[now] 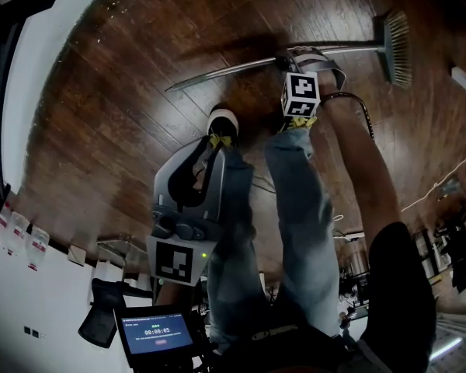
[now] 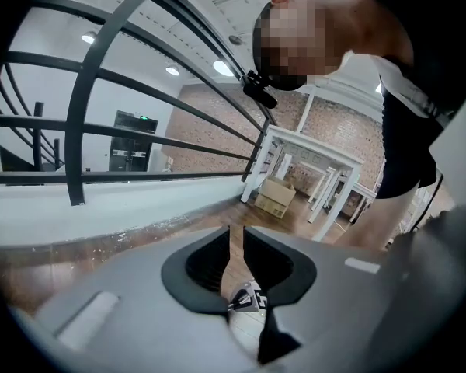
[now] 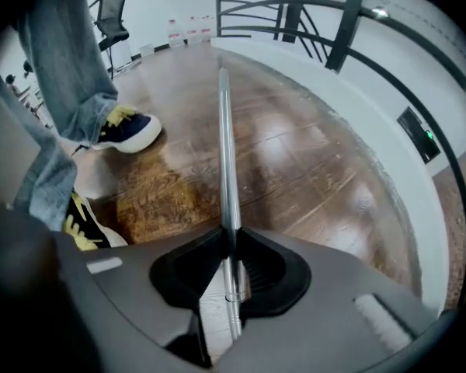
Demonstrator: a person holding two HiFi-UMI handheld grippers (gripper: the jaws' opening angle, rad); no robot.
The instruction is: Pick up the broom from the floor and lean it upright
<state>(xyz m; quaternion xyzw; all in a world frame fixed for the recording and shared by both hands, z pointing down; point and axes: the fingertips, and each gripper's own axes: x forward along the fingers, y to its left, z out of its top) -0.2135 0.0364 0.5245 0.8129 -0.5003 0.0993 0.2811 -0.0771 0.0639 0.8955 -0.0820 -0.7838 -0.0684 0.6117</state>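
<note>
The broom lies flat on the dark wooden floor. Its thin metal handle (image 1: 225, 71) runs left to right, and the bristle head (image 1: 396, 49) is at the far right. My right gripper (image 1: 291, 61) points steeply down onto the handle's middle. In the right gripper view the handle (image 3: 225, 154) runs straight between the jaws, and the right gripper (image 3: 229, 235) is shut on it. My left gripper (image 1: 206, 150) hangs near the person's legs, away from the broom. The left gripper (image 2: 237, 235) has its jaws nearly together with nothing in them.
The person's jeans legs and shoes (image 3: 124, 129) stand just beside the handle. A curved white curb (image 3: 357, 123) with a dark railing borders the floor. An office chair (image 1: 101, 313) and a small screen (image 1: 155, 334) are near the body. White tables and a cardboard box (image 2: 273, 195) stand farther off.
</note>
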